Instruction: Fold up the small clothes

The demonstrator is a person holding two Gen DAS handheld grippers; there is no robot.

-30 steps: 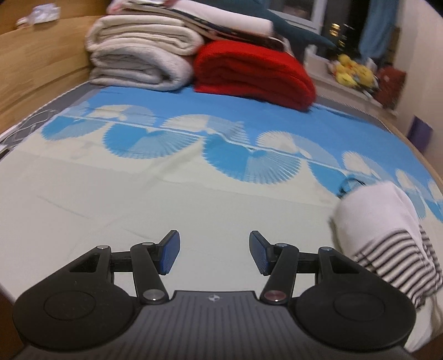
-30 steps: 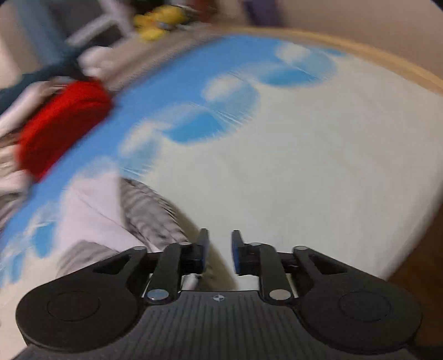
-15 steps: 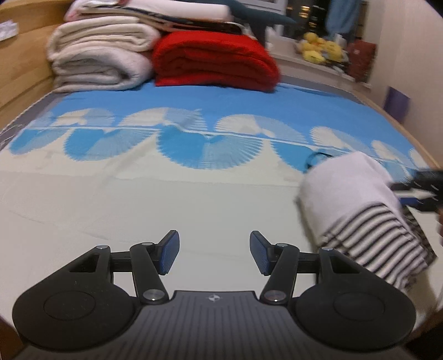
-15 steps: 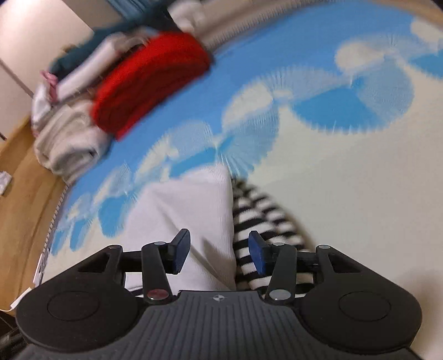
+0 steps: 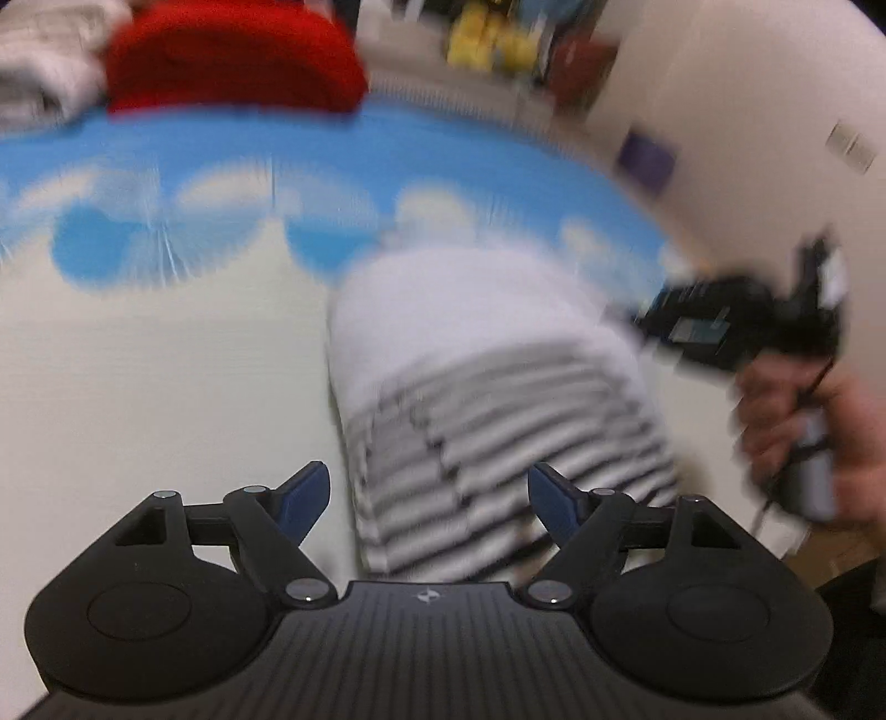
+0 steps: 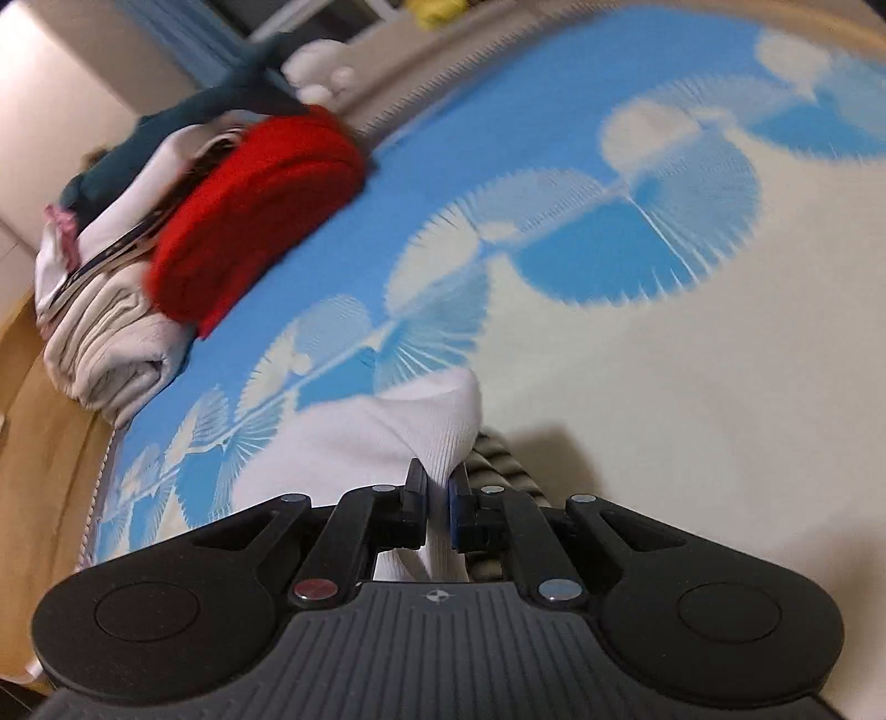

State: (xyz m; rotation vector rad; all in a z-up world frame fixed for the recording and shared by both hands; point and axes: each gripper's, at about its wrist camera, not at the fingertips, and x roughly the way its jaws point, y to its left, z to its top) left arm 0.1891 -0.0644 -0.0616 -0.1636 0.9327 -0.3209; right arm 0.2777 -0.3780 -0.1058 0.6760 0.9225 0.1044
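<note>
A small garment, white on top with a black-and-white striped lower part, lies bunched on the blue-and-cream bedsheet. My left gripper hovers over the striped end. Its jaws are opening wide, the stripes show between the fingers, and the pads touch nothing. My right gripper is shut on a raised fold of the white fabric, with the striped edge just to its right. In the blurred left wrist view, a hand holds that gripper at the garment's right side.
A folded red blanket and a stack of pale bedding sit at the head of the bed. A wooden bed frame runs along that side. Yellow soft toys lie beyond the bed, near a white wall.
My left gripper swung right over the striped garment and its jaws widened. My right gripper came onto the white fabric and closed on a fold.
</note>
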